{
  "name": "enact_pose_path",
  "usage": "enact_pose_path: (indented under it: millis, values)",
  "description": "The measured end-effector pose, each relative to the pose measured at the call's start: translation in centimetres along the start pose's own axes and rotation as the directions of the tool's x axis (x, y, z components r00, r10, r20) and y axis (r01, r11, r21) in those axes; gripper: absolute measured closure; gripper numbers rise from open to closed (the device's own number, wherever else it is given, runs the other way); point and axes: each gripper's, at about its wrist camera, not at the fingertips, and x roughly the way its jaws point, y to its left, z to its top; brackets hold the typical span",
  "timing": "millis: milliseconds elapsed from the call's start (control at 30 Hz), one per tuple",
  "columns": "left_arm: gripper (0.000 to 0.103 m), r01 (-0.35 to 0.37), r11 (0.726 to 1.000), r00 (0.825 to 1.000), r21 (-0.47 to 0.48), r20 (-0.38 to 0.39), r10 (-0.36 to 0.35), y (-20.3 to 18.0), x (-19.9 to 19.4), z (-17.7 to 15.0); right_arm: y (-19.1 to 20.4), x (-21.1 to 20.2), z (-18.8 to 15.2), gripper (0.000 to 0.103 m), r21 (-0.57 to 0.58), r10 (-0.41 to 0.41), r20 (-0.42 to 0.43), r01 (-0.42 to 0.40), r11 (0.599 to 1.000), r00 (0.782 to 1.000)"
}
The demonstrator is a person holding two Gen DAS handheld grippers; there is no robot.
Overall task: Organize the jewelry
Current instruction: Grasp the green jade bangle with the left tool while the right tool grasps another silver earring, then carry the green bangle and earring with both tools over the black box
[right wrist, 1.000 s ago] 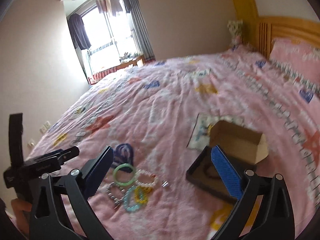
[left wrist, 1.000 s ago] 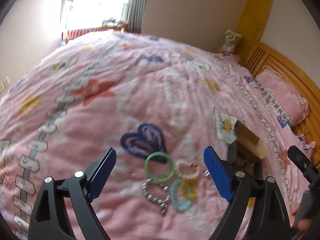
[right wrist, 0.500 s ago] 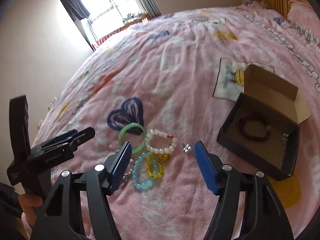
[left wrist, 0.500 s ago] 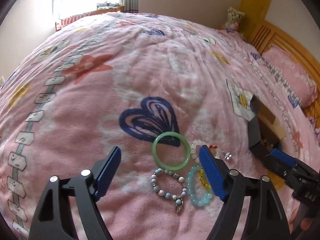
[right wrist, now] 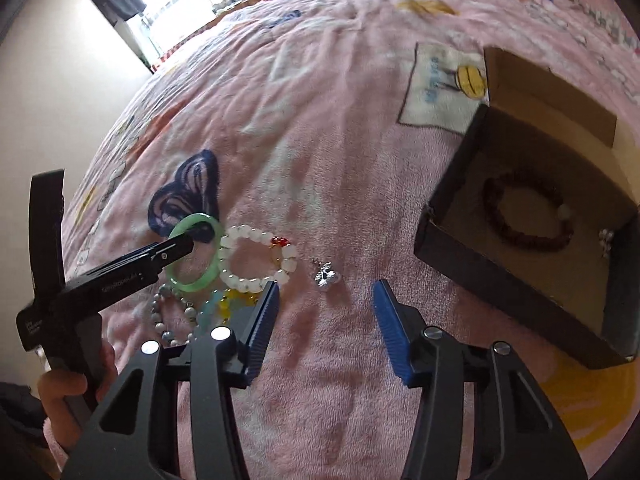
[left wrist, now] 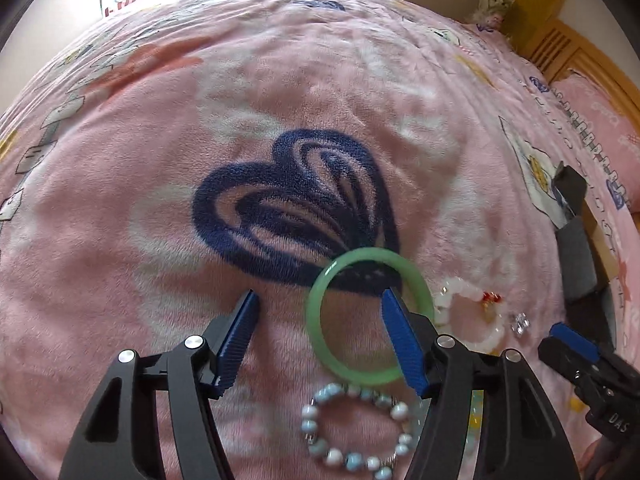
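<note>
A green bangle (left wrist: 370, 314) lies on the pink blanket; my open left gripper (left wrist: 320, 304) is low over it, its right finger inside the ring, its left finger outside. It also shows in the right wrist view (right wrist: 196, 252). Beside it lie a white bead bracelet (right wrist: 260, 258), a grey-blue bead bracelet (left wrist: 356, 424), a yellow and a turquoise one (right wrist: 224, 304). My open right gripper (right wrist: 326, 294) hovers just short of a small silver charm (right wrist: 326, 274). The open black box (right wrist: 532, 280) at right holds a dark red bracelet (right wrist: 524, 220).
The pink blanket (left wrist: 280, 92) with a dark blue heart print (left wrist: 296, 208) covers the whole bed. The box's cardboard lid (right wrist: 548, 96) stands open behind it. A wooden headboard (left wrist: 560, 48) and pillow are at the far right.
Both grippers have come down and forward toward the jewelry. The left gripper's right finger now reaches into the green bangle. The right gripper has closed in on the silver charm.
</note>
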Motion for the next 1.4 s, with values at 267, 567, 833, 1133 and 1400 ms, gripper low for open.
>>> enact_pose_path:
  millis: [267,567,833,1133,1400]
  values:
    - [0.049,-0.062,0.997,0.998,0.043,0.031,0.061,-0.4,0.6,0.0,-0.5,2.0,0.7,0.058,-0.01,-0.005,0.01,0.005,1.0,1.0]
    - [0.076,-0.126,0.991,0.99,0.046,0.068,0.123,-1.2,0.6,0.5,0.1,2.6,0.6,0.078,-0.079,-0.082,0.02,0.084,0.993,0.996]
    - [0.09,-0.067,0.998,0.995,0.0,0.079,0.066,-0.4,-0.4,1.1,0.3,2.3,0.7,0.092,-0.072,-0.043,0.02,0.045,0.996,0.999]
    - [0.092,-0.055,0.998,0.989,-0.014,0.139,0.056,-1.3,-2.8,1.7,0.6,-0.5,1.3,0.093,-0.067,-0.004,0.073,0.009,0.998,0.997]
    - [0.092,0.003,1.0,0.98,-0.025,0.201,0.003,-3.5,-5.6,2.3,0.0,-4.4,2.0,0.093,-0.048,0.034,0.14,-0.027,0.998,0.99]
